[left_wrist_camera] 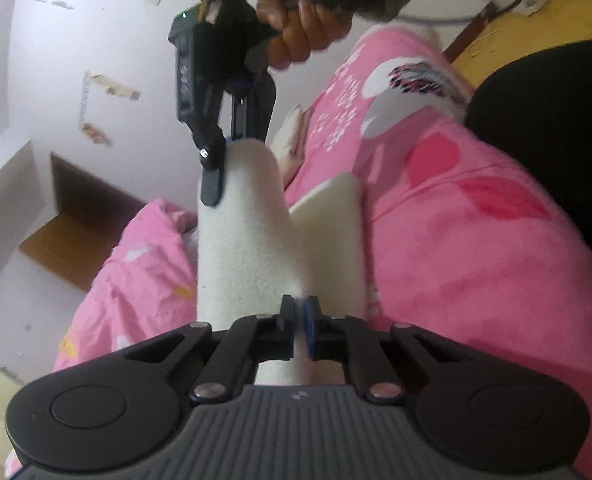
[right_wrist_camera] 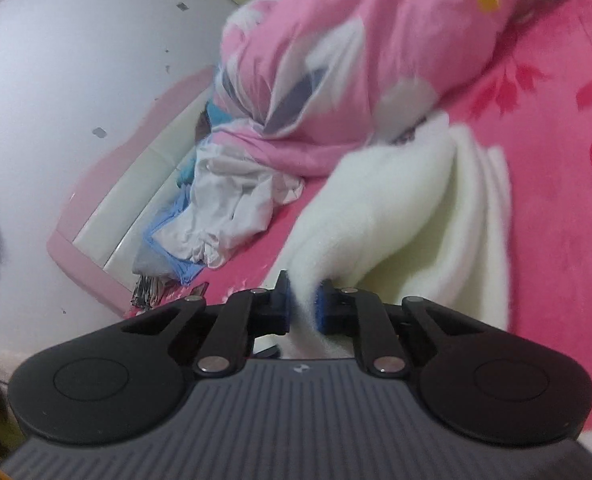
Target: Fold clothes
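Both tools are clamped on one white fleece garment: the left tool pinches its near edge, the right tool another edge, holding it stretched above the pink bed, probably to line edges up for a fold.

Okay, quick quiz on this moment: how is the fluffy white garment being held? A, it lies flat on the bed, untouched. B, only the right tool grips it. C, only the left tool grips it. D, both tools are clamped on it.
D: the left tool is shut on the white garment, and the right tool pinches another part of it, lifting it above the pink bedding.
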Demonstrator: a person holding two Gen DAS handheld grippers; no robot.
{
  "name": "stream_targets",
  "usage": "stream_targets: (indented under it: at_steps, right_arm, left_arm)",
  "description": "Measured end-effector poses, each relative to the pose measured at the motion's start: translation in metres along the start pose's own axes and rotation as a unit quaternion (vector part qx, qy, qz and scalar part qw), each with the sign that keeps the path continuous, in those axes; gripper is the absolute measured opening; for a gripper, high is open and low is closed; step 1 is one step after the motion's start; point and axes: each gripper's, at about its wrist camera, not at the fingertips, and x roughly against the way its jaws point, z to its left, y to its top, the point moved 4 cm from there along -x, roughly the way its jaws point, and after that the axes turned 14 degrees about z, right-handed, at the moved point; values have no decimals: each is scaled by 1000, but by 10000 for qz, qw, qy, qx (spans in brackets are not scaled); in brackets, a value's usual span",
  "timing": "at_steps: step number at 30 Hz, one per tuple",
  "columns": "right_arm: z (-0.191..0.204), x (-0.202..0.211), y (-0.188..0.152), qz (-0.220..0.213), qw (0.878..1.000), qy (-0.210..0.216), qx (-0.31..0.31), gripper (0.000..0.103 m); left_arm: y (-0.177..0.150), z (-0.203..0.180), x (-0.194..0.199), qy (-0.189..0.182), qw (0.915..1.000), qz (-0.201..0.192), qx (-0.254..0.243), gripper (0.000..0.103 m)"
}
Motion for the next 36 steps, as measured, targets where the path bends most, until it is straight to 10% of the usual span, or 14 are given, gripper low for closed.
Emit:
stream_targets:
  at_steps: [9,23,32,36]
  right_arm:
    - [-60,-25,-35,365,9973,0,-643,10]
    - [53,-23,-14,-326,9744,-1761,1360,26]
    - [56,-105,-14,196,9292,-2958,2206,22]
    - [42,-114,-19,154,9304,-3039,2044,22]
  left_arm:
    - [-7,5,0,-712,9973,-10,151,6]
    - [-13,24,42,-577,9861,342,1523,20]
    - [-48,71,62,-397,9562,1299,2594,20]
    - [-82,99,71,-656,9152,1686,3601,20]
